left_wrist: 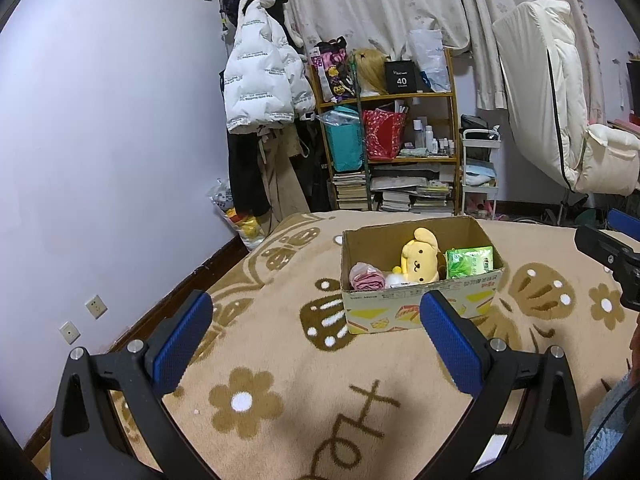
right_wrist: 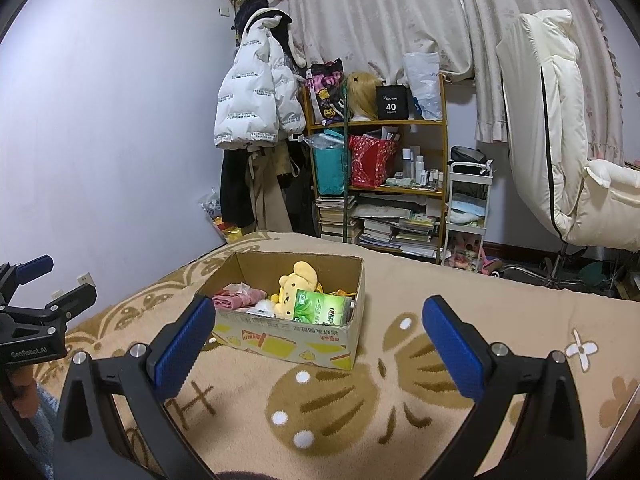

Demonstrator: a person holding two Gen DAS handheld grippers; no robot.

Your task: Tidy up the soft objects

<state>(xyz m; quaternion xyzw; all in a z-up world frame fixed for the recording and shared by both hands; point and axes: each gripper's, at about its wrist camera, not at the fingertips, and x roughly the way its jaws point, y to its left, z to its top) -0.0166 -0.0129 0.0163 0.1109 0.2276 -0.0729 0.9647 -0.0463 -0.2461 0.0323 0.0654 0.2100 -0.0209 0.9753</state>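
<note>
A cardboard box (left_wrist: 420,304) sits on the beige patterned blanket (left_wrist: 280,380), ahead of both pairs of jaws and apart from them. Inside it a yellow plush dog (left_wrist: 418,258) leans upright in the middle, a green tissue pack (left_wrist: 470,262) stands beside it at one end, and a pink cloth bundle (left_wrist: 366,276) lies at the other end. From the left gripper (left_wrist: 316,340) the box lies ahead, toward its right finger. From the right gripper (right_wrist: 320,344) the box lies ahead, toward its left finger. Both grippers hover above the blanket with jaws spread wide, holding and touching nothing. A cluttered shelf (left_wrist: 400,136) stands beyond the bed.
</note>
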